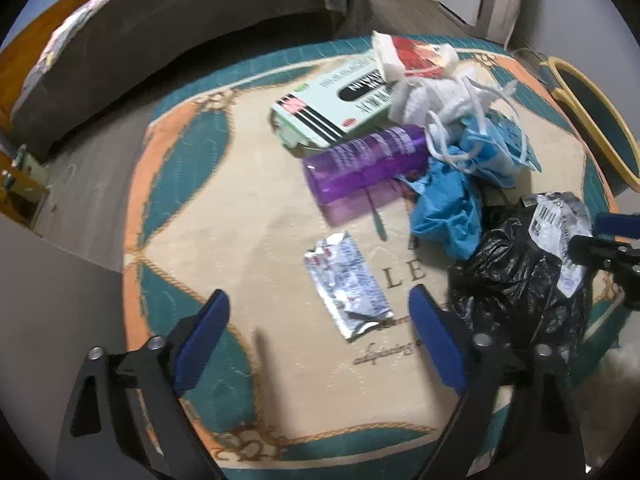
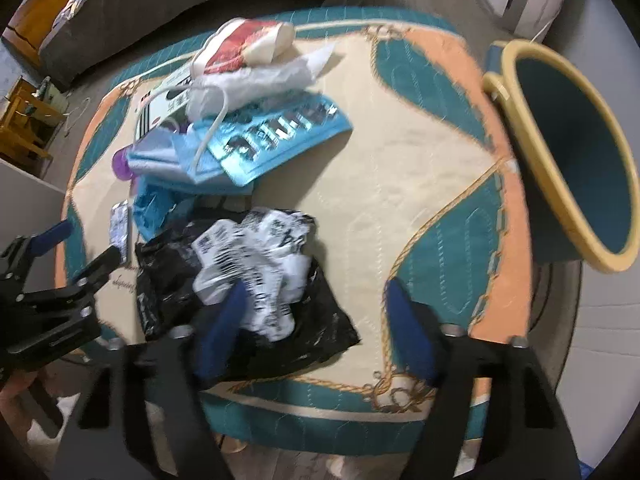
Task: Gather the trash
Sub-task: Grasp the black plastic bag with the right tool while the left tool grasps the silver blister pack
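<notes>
Trash lies on a round patterned rug (image 1: 240, 216). A flat silver foil packet (image 1: 348, 292) sits between the fingers of my open left gripper (image 1: 320, 302), touching neither pad. My right gripper (image 2: 316, 292) points down over a crumpled black plastic bag (image 2: 320, 336) with white printed labels. Its left finger (image 2: 228, 316) rests against the bag and its right finger (image 2: 404, 320) stands apart over bare rug. The same bag (image 1: 516, 280) shows at the right of the left wrist view. Behind it are a purple bottle (image 1: 360, 164), a green-and-white box (image 1: 332, 100), blue face masks (image 2: 192, 152) and a blue packet (image 2: 280, 136).
A teal bin with a yellow rim (image 2: 568, 152) stands at the rug's right edge. A red-and-white packet (image 2: 248, 44) and white tissue (image 2: 272, 76) lie at the far side. A dark sofa (image 1: 168, 28) runs behind the rug. A wooden shelf (image 2: 24, 120) is at the left.
</notes>
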